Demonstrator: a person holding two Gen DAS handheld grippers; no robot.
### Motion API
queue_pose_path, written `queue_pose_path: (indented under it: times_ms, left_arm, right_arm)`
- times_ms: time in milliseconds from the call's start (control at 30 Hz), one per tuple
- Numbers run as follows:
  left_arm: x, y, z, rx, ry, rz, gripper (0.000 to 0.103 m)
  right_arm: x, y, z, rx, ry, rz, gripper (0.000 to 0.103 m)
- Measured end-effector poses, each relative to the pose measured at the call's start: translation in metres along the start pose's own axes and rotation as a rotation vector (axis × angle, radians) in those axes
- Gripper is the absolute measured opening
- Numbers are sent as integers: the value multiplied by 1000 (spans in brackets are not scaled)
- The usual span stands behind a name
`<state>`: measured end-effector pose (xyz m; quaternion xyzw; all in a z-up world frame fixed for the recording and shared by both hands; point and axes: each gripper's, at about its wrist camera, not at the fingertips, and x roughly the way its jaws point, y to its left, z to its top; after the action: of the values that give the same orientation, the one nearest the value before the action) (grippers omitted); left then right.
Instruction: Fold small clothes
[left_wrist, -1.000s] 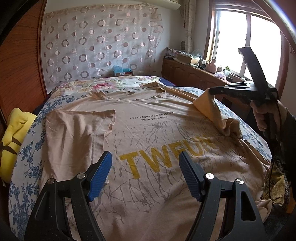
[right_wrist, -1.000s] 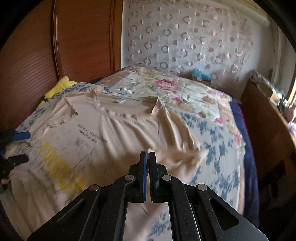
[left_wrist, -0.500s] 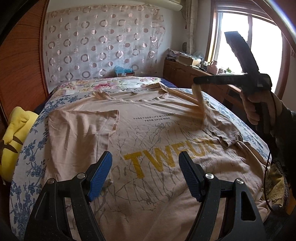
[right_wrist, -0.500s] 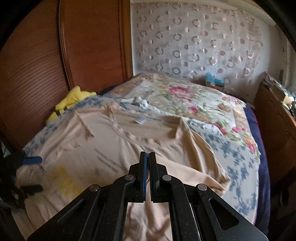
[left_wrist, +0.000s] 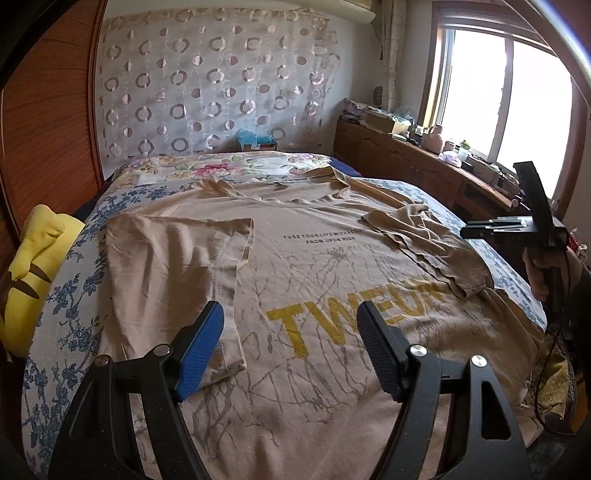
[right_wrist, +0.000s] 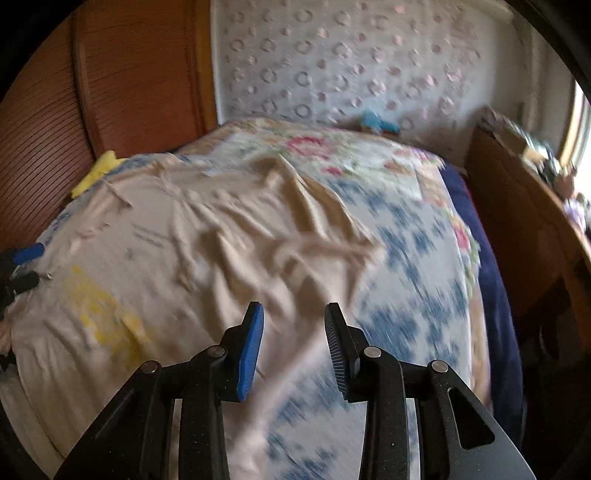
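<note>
Both sleeves of the T-shirt (left_wrist: 314, 295) lie folded in; body folds remain, with left gripper (left_wrist: 290, 347) and right gripper (right_wrist: 294, 350) jaws wide, empty.

Bed (left_wrist: 70, 280) under a blue-flowered sheet. Behind bed, circle-patterned curtain (left_wrist: 207, 85) across the wall. Left of bed, wooden panelling (left_wrist: 48, 110). Right of bed, low wooden cabinet (left_wrist: 417, 166) beneath a bright window (left_wrist: 498, 96).

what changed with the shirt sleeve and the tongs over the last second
The right tongs opened and let go of the right sleeve, which now lies folded across the T-shirt. The left tongs stayed open above the shirt; the left sleeve stayed folded in.
</note>
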<state>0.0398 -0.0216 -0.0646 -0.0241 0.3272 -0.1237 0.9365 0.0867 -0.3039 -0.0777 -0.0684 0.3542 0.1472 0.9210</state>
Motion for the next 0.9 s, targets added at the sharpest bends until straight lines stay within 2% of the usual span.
queue_pose_path:
  times_ms: [267, 467, 500, 533, 833, 900]
  left_arm:
    - [5, 1, -1, 4, 14, 5, 75]
    - [7, 2, -2, 4, 15, 4, 75]
    - [7, 2, -1, 3, 15, 4, 75]
    - [7, 3, -2, 1, 15, 3, 75]
    - [7, 6, 0, 1, 8, -2, 75]
    - [6, 11, 4, 3, 4, 8, 75]
  right_arm:
    - [19, -19, -12, 116, 27, 106, 35]
    - [24, -16, -14, 112, 51, 95, 35]
    - [23, -15, -14, 105, 55, 94, 25]
    - [24, -15, -14, 100, 66, 90, 4]
    - [-5, -25, -9, 61, 27, 9, 4]
    - [-1, -25, -9, 61, 32, 24, 6]
